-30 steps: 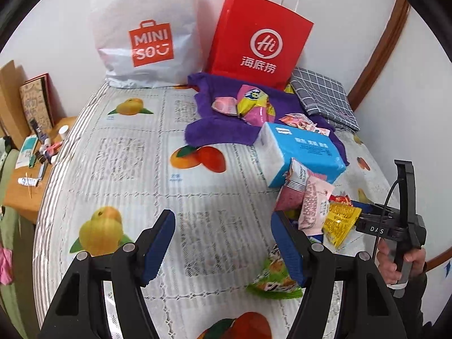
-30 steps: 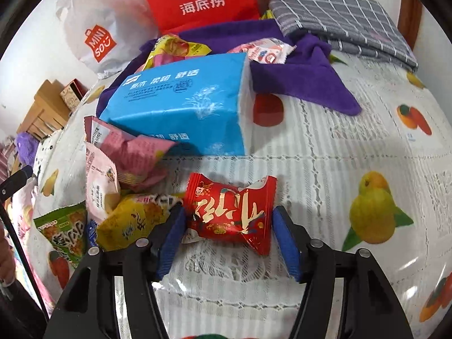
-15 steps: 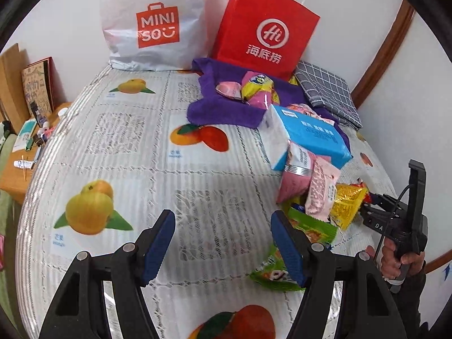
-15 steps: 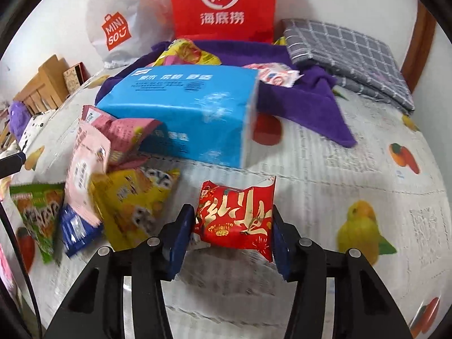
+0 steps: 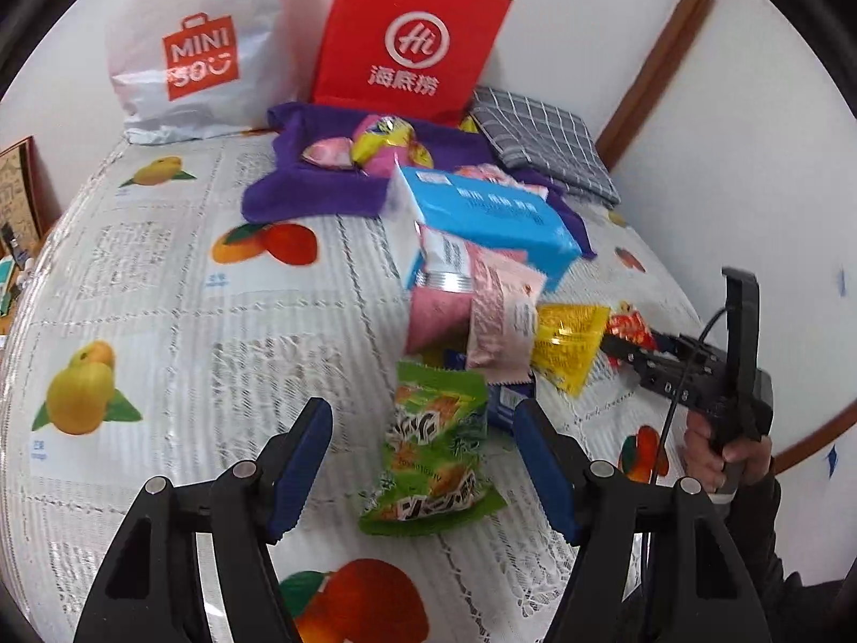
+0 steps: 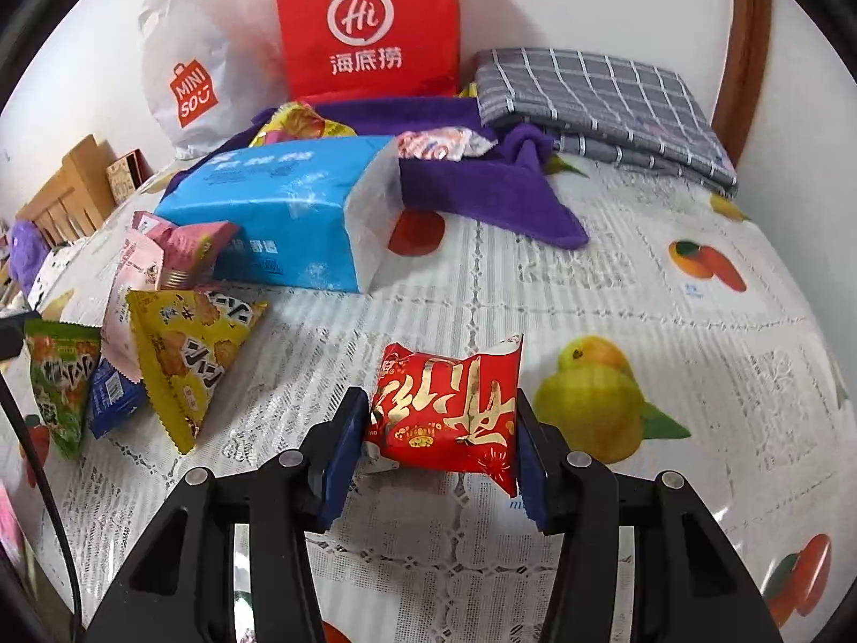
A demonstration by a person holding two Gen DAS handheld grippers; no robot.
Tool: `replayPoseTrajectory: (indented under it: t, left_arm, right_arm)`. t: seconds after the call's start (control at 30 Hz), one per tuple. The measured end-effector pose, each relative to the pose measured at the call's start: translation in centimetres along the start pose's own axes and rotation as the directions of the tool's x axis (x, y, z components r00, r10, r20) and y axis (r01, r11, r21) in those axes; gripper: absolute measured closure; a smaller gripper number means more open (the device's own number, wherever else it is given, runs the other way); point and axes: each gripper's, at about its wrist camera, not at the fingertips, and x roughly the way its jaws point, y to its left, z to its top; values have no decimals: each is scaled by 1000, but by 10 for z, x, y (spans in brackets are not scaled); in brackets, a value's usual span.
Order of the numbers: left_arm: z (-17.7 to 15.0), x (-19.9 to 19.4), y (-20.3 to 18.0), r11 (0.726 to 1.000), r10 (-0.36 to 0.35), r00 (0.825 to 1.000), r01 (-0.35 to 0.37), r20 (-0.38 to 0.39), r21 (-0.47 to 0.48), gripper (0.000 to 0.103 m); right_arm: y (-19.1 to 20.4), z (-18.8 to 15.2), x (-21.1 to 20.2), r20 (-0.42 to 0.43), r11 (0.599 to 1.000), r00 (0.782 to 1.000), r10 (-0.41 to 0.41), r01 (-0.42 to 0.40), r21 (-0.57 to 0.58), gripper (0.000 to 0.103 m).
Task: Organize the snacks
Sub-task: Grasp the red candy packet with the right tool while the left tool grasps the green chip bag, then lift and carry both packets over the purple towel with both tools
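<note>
Plainly legible first: the white plastic bag point(image 5: 198, 48) reads "MINISO" in an orange bag-shaped logo, and the red paper bag point(image 6: 369, 27) beside it carries a white ring with "Hi" over three Chinese characters. Both stand against the wall behind the blue tissue pack point(image 6: 284, 214), my landmark (its white print is too blurred to read).

Behind the tissue pack lies a purple cloth point(image 5: 321, 187) with a yellow-and-pink snack bag point(image 5: 388, 142) and a small pink packet point(image 5: 326, 152) on it. A grey checked cloth point(image 6: 594, 102), folded, lies behind and to the right of the pack.

In front of the tissue pack, leaning on it: a pink packet point(image 5: 439, 289) with a paler pink one point(image 5: 501, 316) touching it, printed text unreadable. Just beyond them sit a yellow triangular snack bag point(image 6: 182, 353) with black-and-white lettering and a small blue packet point(image 6: 110, 396).

Right gripper point(image 6: 436, 442): jaws clenched on a red snack packet point(image 6: 447, 407) with gold Chinese script, held off the fruit-print bedcover point(image 6: 616, 289), in front of the tissue pack and apart from the pile.

Left gripper point(image 5: 423, 461): jaws released and wide, over a green snack packet point(image 5: 434, 450) that lies flat on the bedcover between the pads, untouched, nearest edge of the pile.

A hand point(image 5: 723, 455) holds the right gripper's handle.
</note>
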Motion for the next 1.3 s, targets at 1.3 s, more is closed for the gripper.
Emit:
replayPoseTrajectory:
  t: [1.3]
  left_arm:
    - [9, 47, 38, 977, 202, 978, -198, 54, -76, 59]
  right_arm:
    - [2, -4, 1, 1, 1000, 1000, 5, -5, -7, 48]
